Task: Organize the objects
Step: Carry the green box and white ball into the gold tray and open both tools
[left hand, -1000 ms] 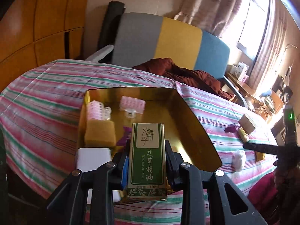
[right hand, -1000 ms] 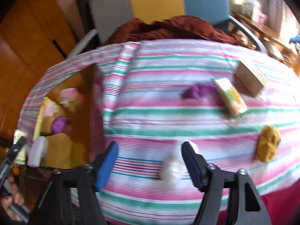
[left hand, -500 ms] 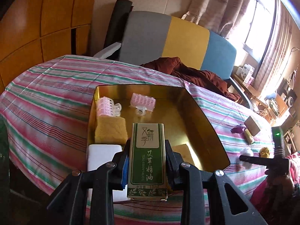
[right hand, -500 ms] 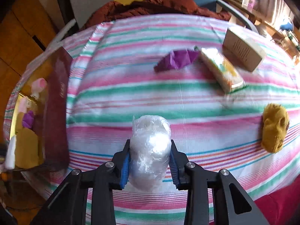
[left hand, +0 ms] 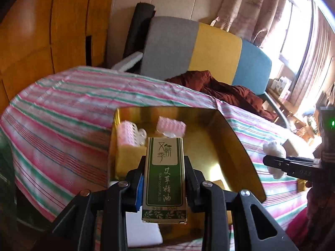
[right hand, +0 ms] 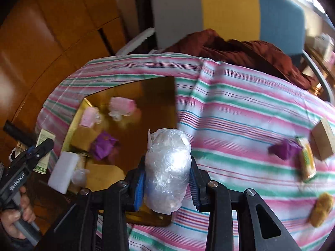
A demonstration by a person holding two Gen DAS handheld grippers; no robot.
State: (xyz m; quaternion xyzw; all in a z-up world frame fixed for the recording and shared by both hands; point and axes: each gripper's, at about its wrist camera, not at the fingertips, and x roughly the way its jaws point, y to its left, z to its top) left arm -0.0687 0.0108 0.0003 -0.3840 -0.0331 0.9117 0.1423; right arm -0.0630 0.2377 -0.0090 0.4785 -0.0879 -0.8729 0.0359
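Note:
My left gripper [left hand: 164,179] is shut on a green and beige essential-oil box [left hand: 164,177], held upright above the near end of the gold tin tray [left hand: 240,144]. My right gripper [right hand: 167,183] is shut on a clear crumpled plastic-wrap bundle [right hand: 168,167], lifted over the tray's [right hand: 165,96] right edge. Inside the tray lie pink hair rollers [left hand: 171,124], a yellow sponge [left hand: 127,156], a white block [right hand: 62,167] and a purple wrapper [right hand: 103,145]. From the left wrist view the plastic bundle [left hand: 274,152] and the right gripper's fingers [left hand: 289,163] show at the right.
On the striped tablecloth [right hand: 240,113] to the right lie a purple wrapper [right hand: 284,148], a yellow-green packet [right hand: 306,160], a cardboard box [right hand: 323,139] and a mustard sponge piece [right hand: 321,209]. A grey, yellow and blue sofa [left hand: 209,48] with a maroon cloth [left hand: 226,92] stands behind.
My right gripper shut on the plastic bundle, lifted it and carried it left toward the tray. The left gripper kept its hold on the box and rose slightly.

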